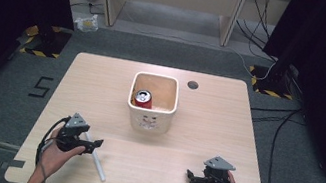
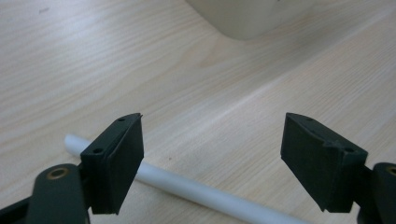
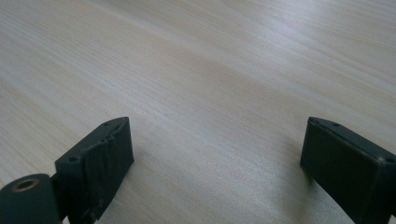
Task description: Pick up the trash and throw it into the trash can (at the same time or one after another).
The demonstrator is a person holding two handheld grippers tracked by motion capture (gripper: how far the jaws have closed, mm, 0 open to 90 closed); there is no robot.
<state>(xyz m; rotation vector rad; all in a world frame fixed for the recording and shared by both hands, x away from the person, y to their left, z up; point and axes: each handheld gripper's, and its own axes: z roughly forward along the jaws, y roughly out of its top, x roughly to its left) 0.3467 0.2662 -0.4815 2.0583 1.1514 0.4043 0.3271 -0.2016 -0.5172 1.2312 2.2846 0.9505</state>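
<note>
Left gripper point(image 1: 97, 143) and right gripper point(image 1: 189, 176) (both hand-held) hover low, jaws spread wide.

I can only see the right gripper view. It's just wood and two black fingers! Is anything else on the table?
Observer: Yes, a white tub stands mid-table, and a red can sits inside it.
Operator: Is there something for me to grab?
Observer: A white tube lies flat on the table by the left gripper, running under its open fingers.
Operator: And my gripper?
Observer: The right gripper is open near the front right edge, with nothing between its fingers.
</note>
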